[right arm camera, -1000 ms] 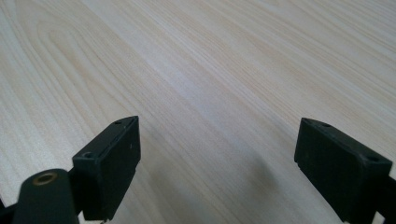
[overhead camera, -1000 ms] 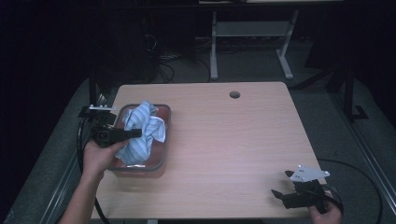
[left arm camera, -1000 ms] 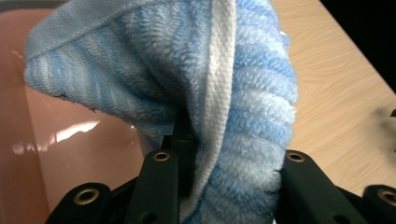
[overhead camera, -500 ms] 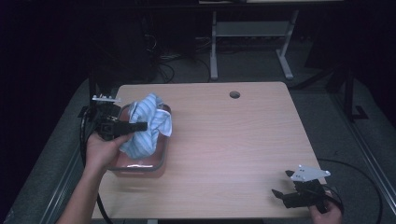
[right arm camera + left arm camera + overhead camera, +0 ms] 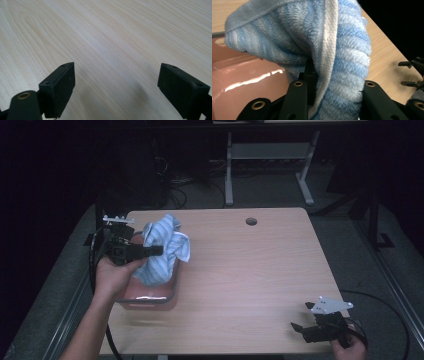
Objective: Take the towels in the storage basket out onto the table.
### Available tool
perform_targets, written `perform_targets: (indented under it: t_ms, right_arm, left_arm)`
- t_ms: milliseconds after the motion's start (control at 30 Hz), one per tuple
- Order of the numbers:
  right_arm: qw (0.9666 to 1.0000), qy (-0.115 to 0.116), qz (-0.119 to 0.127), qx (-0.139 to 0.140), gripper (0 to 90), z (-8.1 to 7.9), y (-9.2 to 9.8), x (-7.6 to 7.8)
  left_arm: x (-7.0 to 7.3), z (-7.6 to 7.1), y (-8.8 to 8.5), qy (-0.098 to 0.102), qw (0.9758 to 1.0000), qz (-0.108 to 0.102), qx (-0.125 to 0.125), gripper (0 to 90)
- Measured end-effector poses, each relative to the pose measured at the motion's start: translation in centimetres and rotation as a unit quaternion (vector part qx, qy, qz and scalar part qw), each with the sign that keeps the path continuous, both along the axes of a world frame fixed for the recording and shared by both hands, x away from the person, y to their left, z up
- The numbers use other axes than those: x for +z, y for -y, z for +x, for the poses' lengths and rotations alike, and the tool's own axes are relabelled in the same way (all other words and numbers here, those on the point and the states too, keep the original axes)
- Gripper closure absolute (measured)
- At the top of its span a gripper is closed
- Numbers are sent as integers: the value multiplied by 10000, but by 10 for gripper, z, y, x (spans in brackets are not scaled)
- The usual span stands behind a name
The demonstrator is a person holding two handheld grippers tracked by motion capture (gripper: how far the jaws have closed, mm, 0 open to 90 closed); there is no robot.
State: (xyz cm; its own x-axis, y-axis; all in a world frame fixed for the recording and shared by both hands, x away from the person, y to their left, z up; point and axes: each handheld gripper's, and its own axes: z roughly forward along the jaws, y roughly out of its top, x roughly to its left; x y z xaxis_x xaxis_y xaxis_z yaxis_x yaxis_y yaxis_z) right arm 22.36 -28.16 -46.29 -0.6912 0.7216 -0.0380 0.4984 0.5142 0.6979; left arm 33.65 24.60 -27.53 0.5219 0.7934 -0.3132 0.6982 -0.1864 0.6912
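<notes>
Towel [image 5: 162, 252] hides far part of pink tray [image 5: 150, 295]; towel top cut off in left gripper view.

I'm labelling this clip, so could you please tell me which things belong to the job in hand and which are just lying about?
In the job:
- blue striped towel
- pink tub
- left gripper, shut on the towel

Lying about:
- right gripper, open, idle
- table

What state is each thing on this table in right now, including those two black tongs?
Blue-and-white striped terry towel: bunched, lifted partly out of the tub.
Pink plastic tub: upright at the table's left edge.
Left tongs: shut on the towel.
Right tongs: open, holding nothing, low over the wooden table.
</notes>
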Motion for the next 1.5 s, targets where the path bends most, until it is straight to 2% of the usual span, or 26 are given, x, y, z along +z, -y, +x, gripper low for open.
perform_targets:
  t_ms: [233, 600, 1100, 1167, 1500]
  right_arm:
    - [10000, -6, 16, -4, 138, 0, 0, 0]
    - [10000, -9, 15, -28, 139, 0, 2, 0]
    - [10000, -24, 52, 0, 138, 0, 0, 0]
    - [10000, -22, 57, 4, 138, 0, 0, 0]
    - [10000, -6, 92, 29, 139, 0, 0, 1]
  left_arm:
    - [7, 3, 15, 24, 9999, -8, -151, 702]
    - [9, 9, 41, 33, 9993, 49, -367, 700]
    - [3, 22, 74, -31, 9985, 154, -515, 692]
    - [2, 23, 77, -37, 9986, 119, -507, 692]
    - [-7, 32, 99, -131, 9976, 201, -652, 692]
